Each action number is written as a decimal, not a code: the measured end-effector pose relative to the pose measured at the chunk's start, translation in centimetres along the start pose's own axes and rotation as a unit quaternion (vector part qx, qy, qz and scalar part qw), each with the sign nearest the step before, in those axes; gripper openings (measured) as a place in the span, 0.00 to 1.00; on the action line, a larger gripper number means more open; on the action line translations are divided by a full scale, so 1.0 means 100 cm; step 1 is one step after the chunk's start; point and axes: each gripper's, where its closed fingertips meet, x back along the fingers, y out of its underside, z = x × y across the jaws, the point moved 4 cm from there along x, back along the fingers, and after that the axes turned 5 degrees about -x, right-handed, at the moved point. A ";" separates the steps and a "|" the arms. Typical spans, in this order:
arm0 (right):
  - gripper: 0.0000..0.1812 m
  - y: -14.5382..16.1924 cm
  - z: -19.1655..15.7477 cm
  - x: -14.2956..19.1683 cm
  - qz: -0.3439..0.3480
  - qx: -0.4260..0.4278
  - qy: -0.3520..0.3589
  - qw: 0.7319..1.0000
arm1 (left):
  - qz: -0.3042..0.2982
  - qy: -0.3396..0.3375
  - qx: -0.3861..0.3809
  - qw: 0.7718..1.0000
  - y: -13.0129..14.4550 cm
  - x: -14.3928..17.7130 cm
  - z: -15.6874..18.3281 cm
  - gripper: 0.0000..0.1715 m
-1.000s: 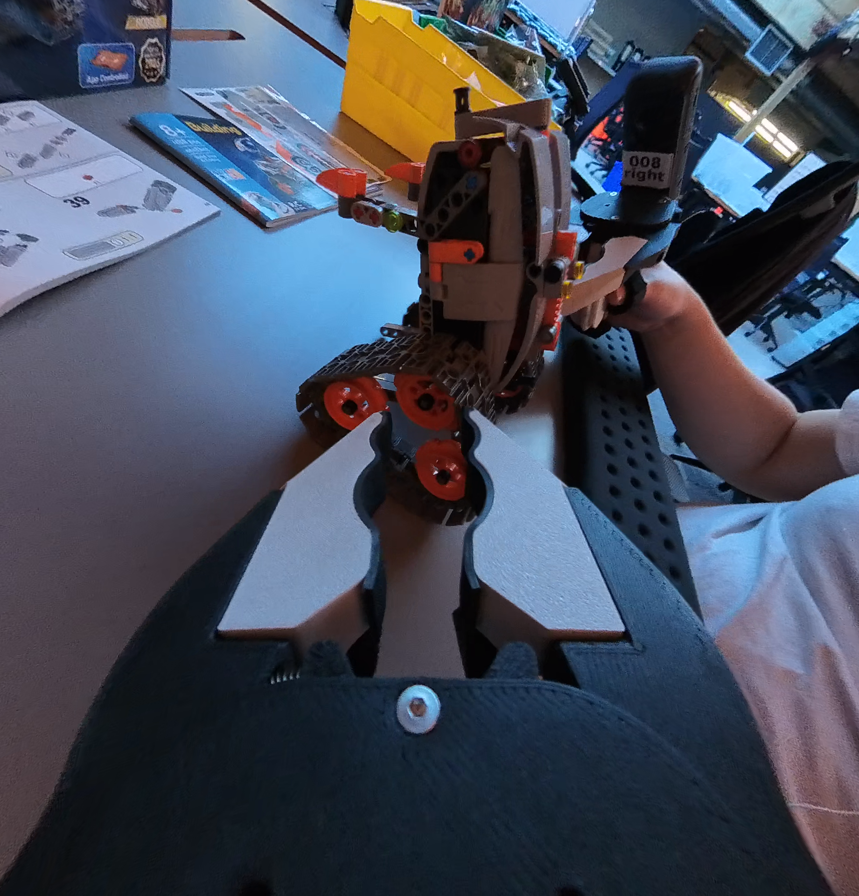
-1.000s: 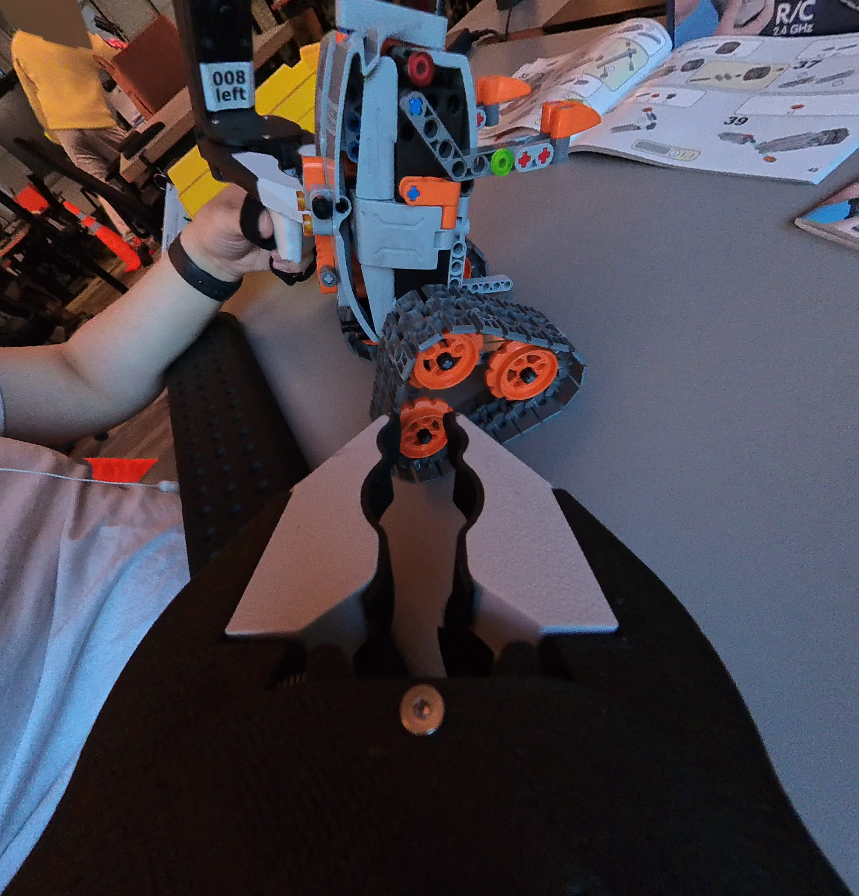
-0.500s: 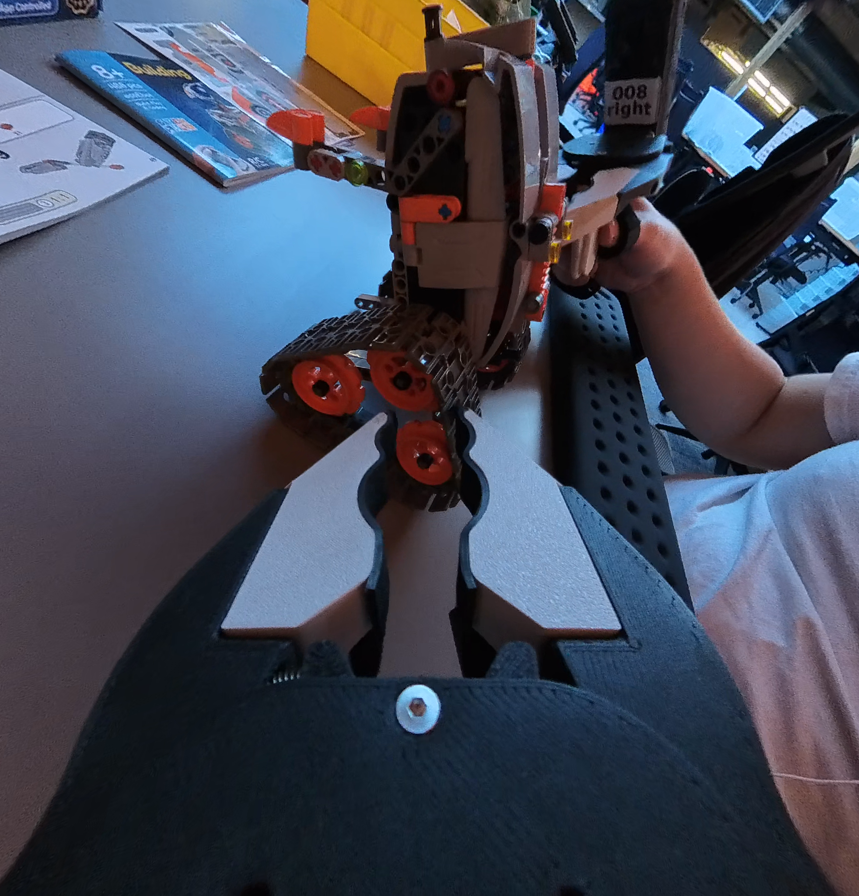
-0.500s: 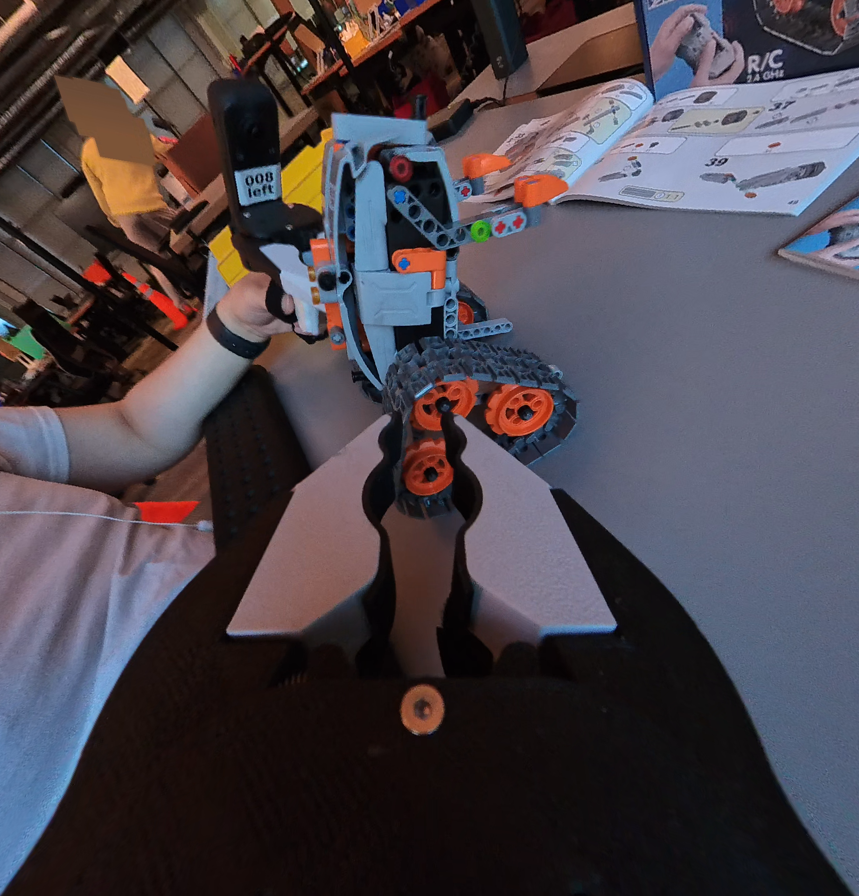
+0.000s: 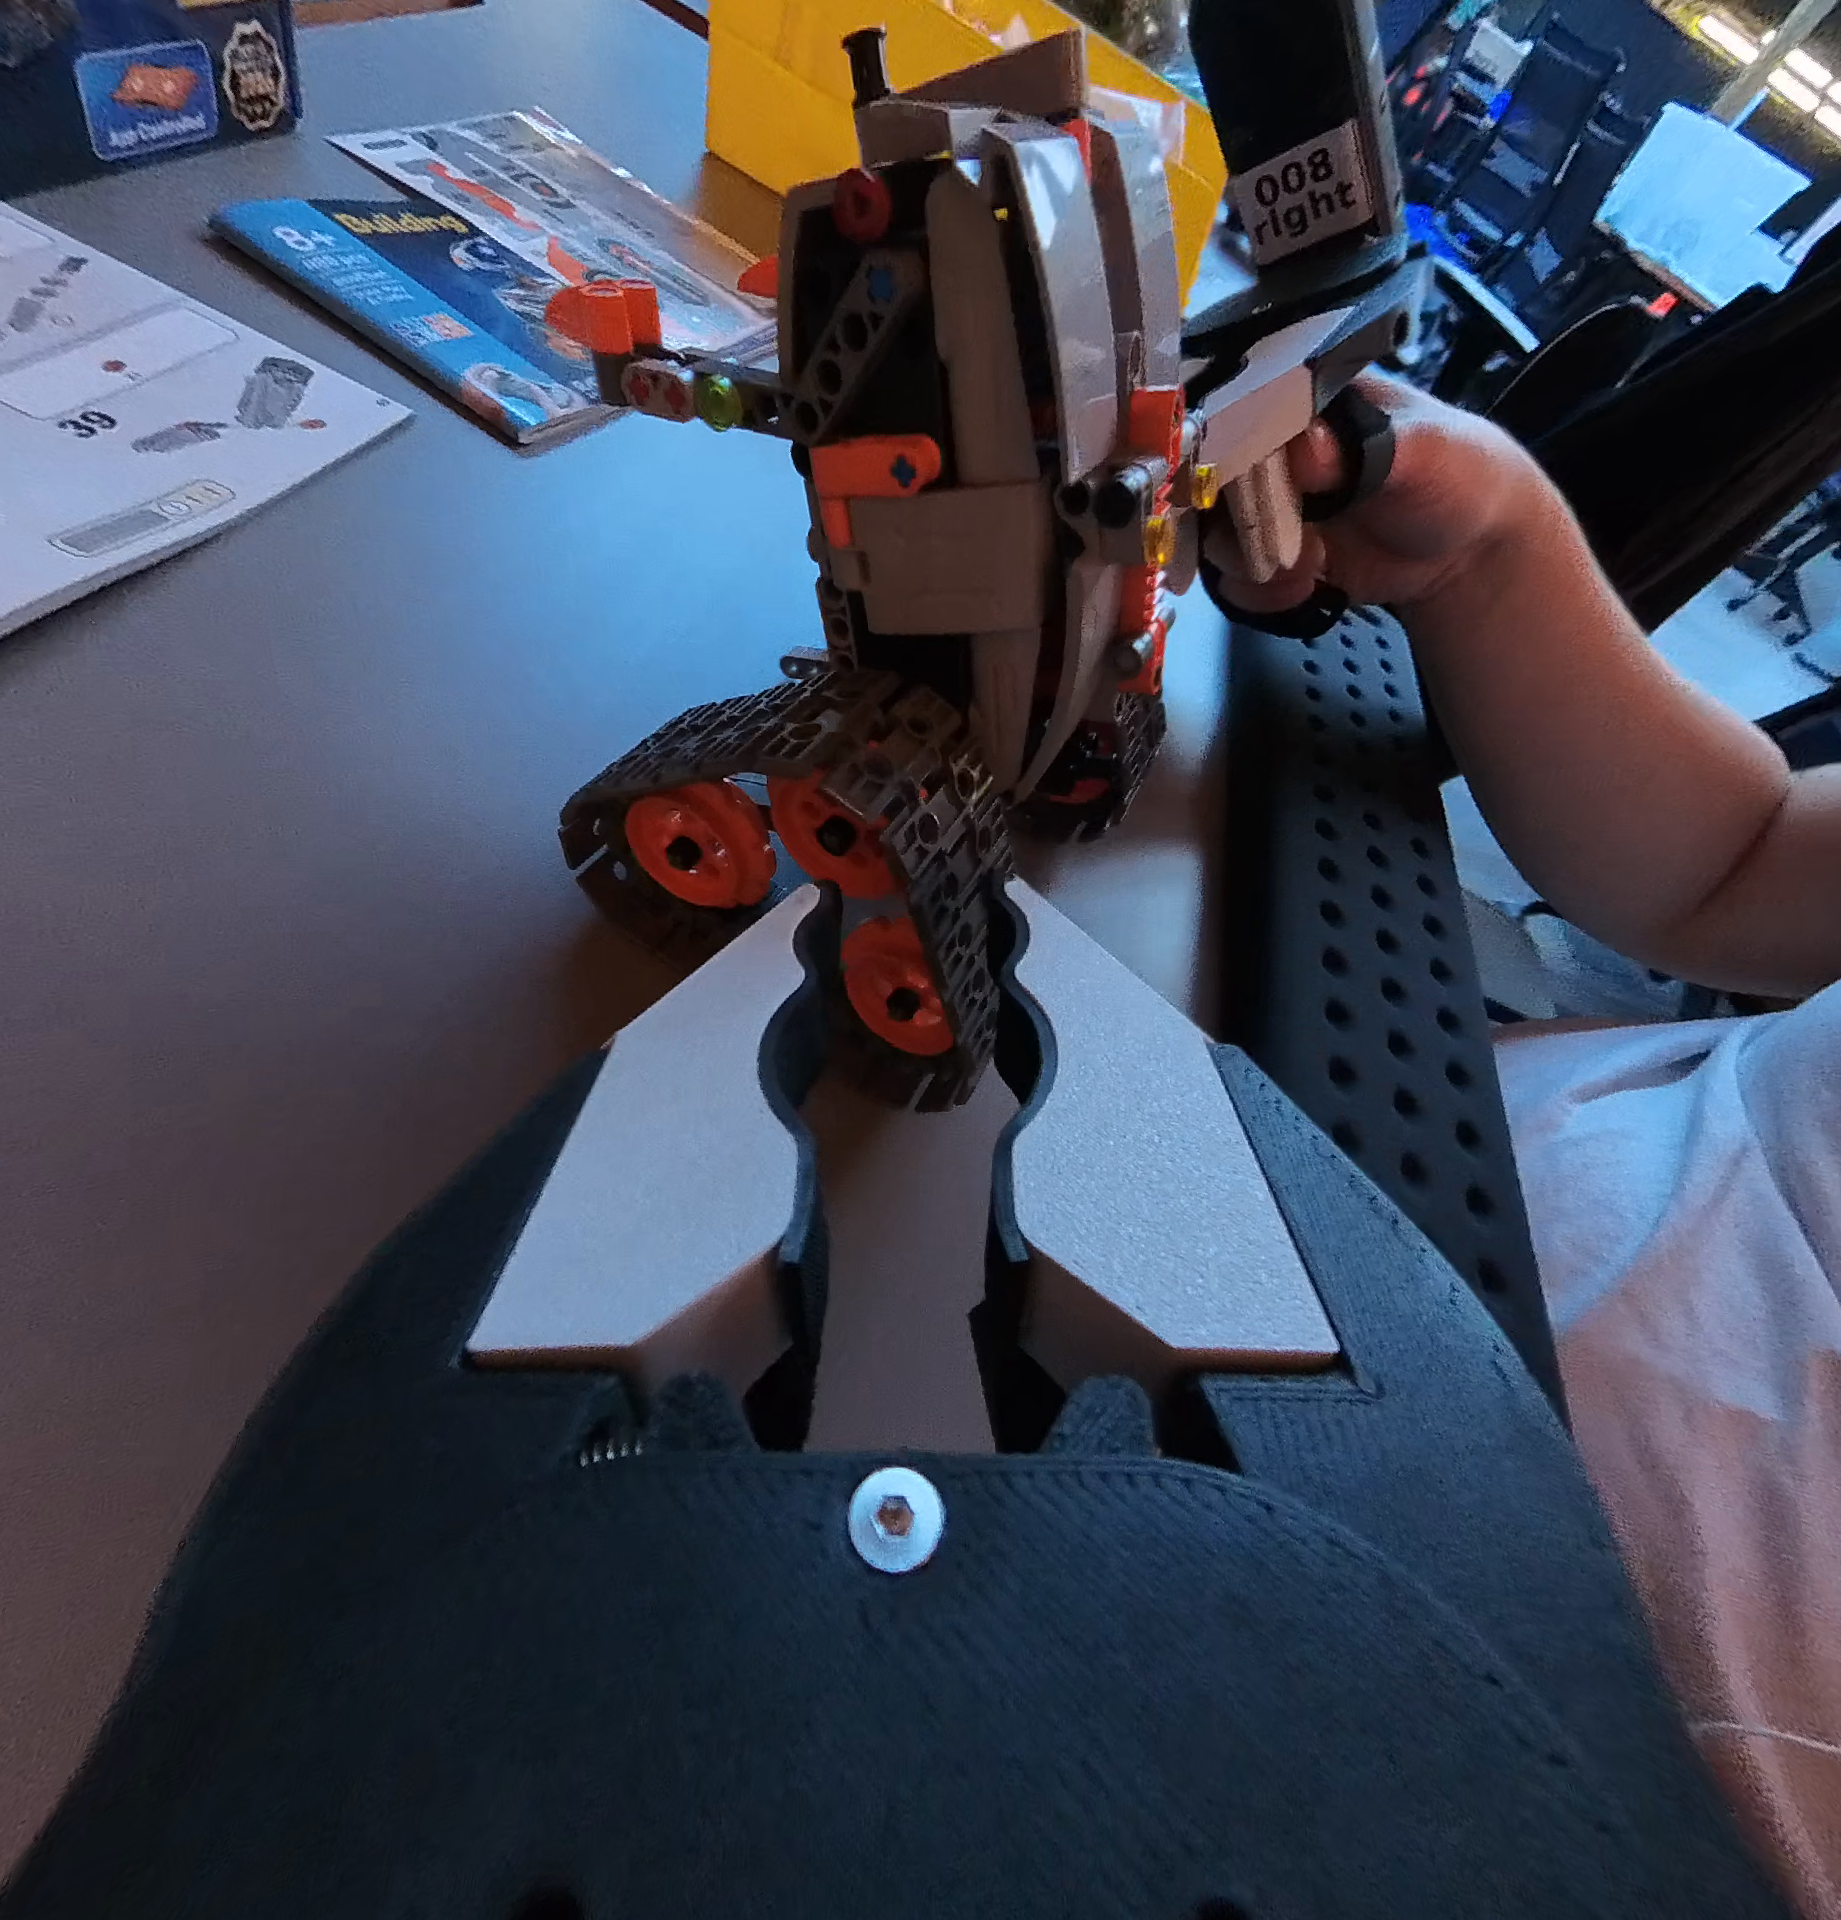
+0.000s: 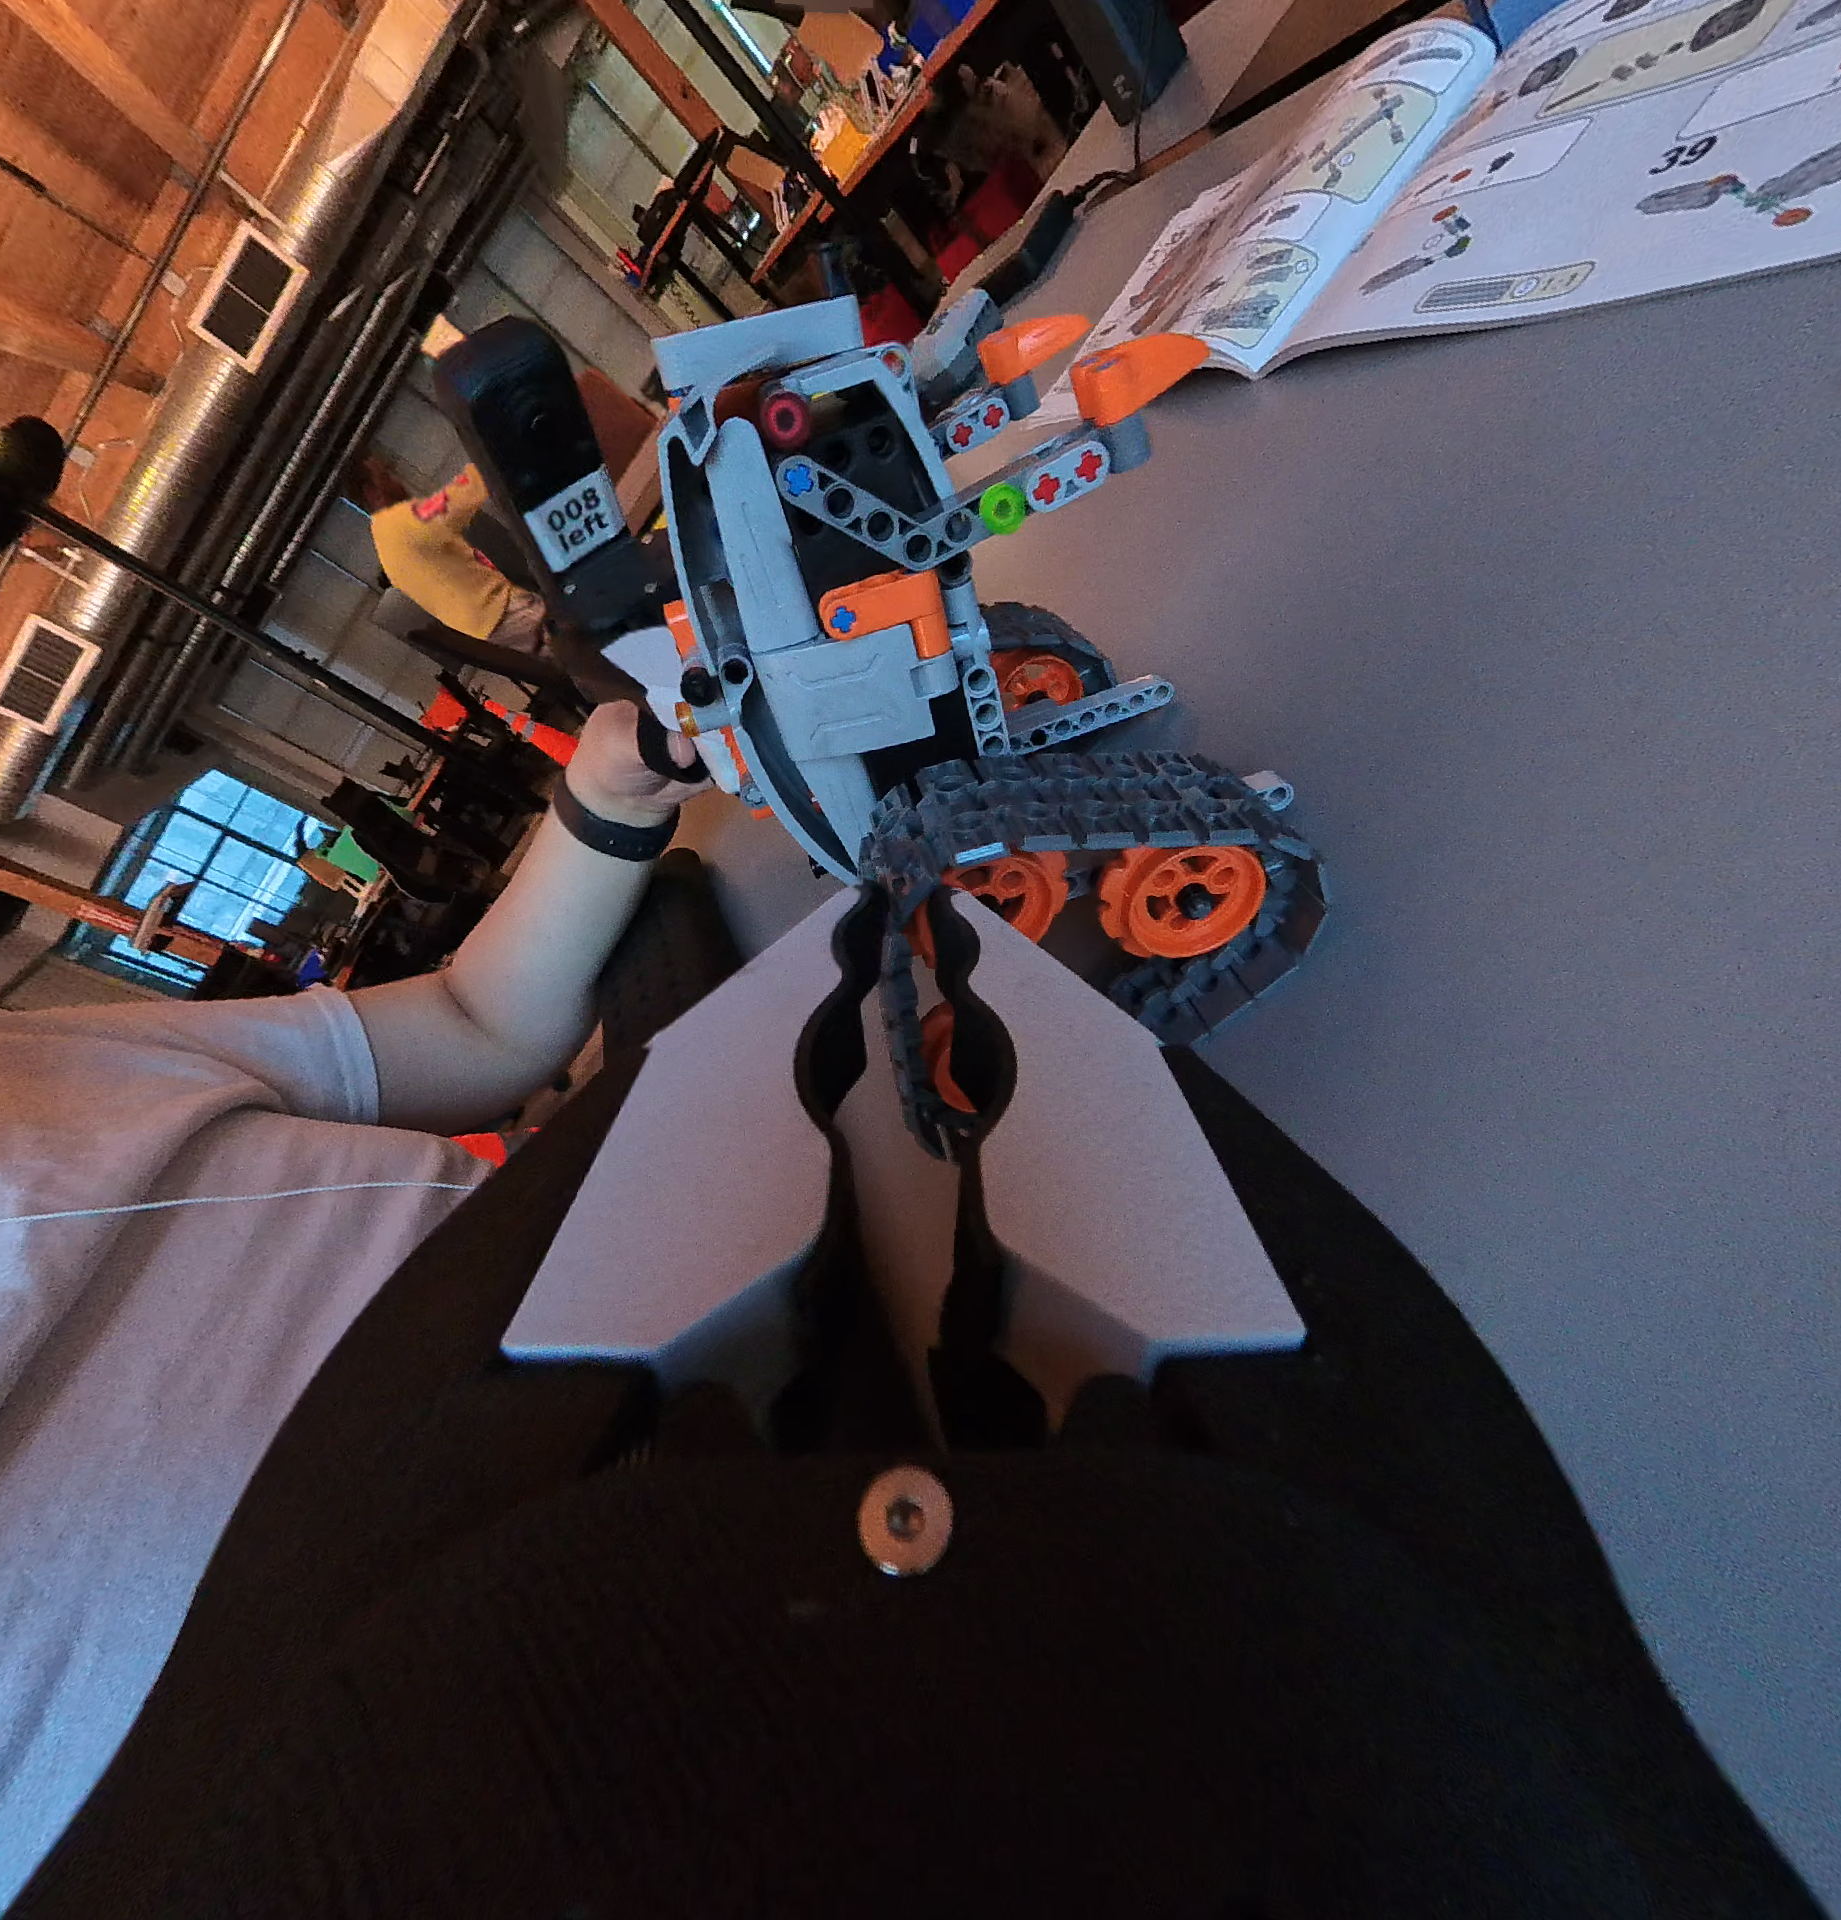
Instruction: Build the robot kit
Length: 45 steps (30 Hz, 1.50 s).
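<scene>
1. The bench (image 5: pixel 272 831) is carrying the model (image 5: pixel 957 499) at its near edge, close to the person. A manual (image 5: pixel 116 416) is lying open at the far left edge, with a booklet (image 5: pixel 428 301) beside it and a yellow bin (image 5: pixel 781 114) behind, towards the far edge.
2. The model is standing tall on its tracks, with its grey and orange body upright in the left wrist view. Against half a second ago, its place on the bench is showing little change.
3. The right gripper (image 6: pixel 911 899) is showing the main change. Its view is now rolling hard, so bench and model (image 6: pixel 843 644) are appearing steeply tilted. Its tongs are standing narrow, pinching the track belt (image 6: pixel 900 1029), which is now showing edge-on rather than face-on. The small orange wheel (image 6: pixel 937 1049) is sitting just beside the belt, inside the tongs.
4. The left gripper (image 5: pixel 911 904) is keeping its tongs narrow around the lower loop of the other track (image 5: pixel 957 935), with a wheel (image 5: pixel 895 1003) between them. Whether the pads are pressing the wheel itself cannot be told.
5. Both grippers are therefore gripping the model low down, one track each.
</scene>
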 end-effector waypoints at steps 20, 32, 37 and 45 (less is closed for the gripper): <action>0.03 0.000 0.003 -0.002 0.003 -0.079 -0.034 0.996 | -0.030 -0.014 -0.039 0.999 0.009 -0.003 0.005 0.13; 0.04 0.000 0.002 -0.005 -0.003 -0.060 -0.008 0.998 | 0.040 0.103 0.124 0.986 -0.013 0.001 -0.018 0.05; 0.03 -0.001 0.003 -0.007 -0.004 -0.067 -0.011 0.998 | 0.042 0.144 0.184 0.971 -0.013 -0.001 -0.018 0.02; 0.02 -0.001 0.001 -0.009 -0.008 -0.077 -0.011 0.997 | 0.037 0.142 0.187 0.971 -0.014 -0.001 -0.019 0.03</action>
